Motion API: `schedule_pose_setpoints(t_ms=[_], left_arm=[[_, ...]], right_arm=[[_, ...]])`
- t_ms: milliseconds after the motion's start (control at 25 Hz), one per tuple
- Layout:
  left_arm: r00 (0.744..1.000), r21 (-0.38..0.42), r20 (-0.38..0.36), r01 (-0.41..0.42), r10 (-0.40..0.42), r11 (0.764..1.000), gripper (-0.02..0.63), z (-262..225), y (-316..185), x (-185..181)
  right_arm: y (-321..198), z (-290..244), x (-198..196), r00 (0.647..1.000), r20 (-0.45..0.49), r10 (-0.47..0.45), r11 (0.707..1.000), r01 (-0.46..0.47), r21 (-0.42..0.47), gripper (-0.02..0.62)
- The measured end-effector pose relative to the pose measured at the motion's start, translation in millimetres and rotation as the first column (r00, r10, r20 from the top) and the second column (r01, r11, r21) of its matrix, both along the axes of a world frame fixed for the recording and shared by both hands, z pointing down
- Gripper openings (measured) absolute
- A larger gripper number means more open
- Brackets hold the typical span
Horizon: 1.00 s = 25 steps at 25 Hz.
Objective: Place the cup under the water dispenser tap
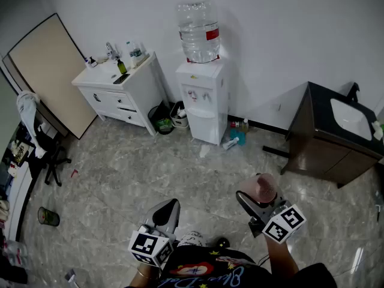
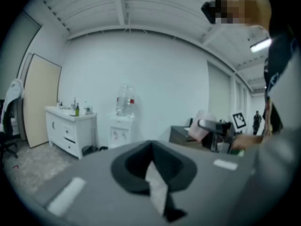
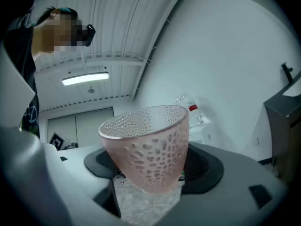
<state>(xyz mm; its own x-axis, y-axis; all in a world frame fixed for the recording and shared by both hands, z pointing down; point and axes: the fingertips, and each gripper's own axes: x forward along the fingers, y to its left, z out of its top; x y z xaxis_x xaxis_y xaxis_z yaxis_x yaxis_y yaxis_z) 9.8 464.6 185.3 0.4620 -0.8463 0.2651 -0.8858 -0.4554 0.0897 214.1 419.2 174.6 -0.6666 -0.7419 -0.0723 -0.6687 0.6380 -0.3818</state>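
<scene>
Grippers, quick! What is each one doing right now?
Left gripper: jaws closed, holding nothing.
Right gripper: jaws closed on the pink cup.

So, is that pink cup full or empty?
Empty: the right gripper view shows the cup with a bare dimpled inner wall and no liquid.

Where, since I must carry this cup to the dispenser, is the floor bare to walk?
Bare: the wide floor from the cup up to the dispenser, between the chair and the dark vanity. Crowded: bins between the white cabinet and dispenser; bottles between dispenser and vanity.
</scene>
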Motion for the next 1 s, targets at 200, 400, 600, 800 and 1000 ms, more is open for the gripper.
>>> schedule_pose_setpoints(t_ms=[200,400,600,800,1000], left_arm=[[0.999,0.039,0.010,0.040,-0.040,0.998,-0.003,4,-29,-6],[0.996,0.061,-0.036,0.082,-0.080,0.995,-0.003,8,-84,-30],[0.997,0.077,-0.067,0.027,-0.022,0.997,-0.003,34,-187,-58],[0.997,0.066,-0.003,-0.072,0.072,0.995,-0.003,56,-338,-100],[0.986,0.002,0.036,-0.165,0.164,0.986,-0.003,86,-482,-140]], right_arm=[[-28,8,7,1.000,0.021,-0.007,1.000,0.006,0.020,0.402],[-80,12,-14,0.999,-0.036,-0.020,0.999,0.022,0.035,0.402],[-161,24,-56,0.999,-0.043,-0.009,0.999,0.010,0.031,0.402],[-289,51,-116,0.996,-0.071,0.062,0.998,-0.062,0.005,0.402],[-435,85,-198,0.987,-0.143,0.076,0.995,-0.084,-0.055,0.402]])
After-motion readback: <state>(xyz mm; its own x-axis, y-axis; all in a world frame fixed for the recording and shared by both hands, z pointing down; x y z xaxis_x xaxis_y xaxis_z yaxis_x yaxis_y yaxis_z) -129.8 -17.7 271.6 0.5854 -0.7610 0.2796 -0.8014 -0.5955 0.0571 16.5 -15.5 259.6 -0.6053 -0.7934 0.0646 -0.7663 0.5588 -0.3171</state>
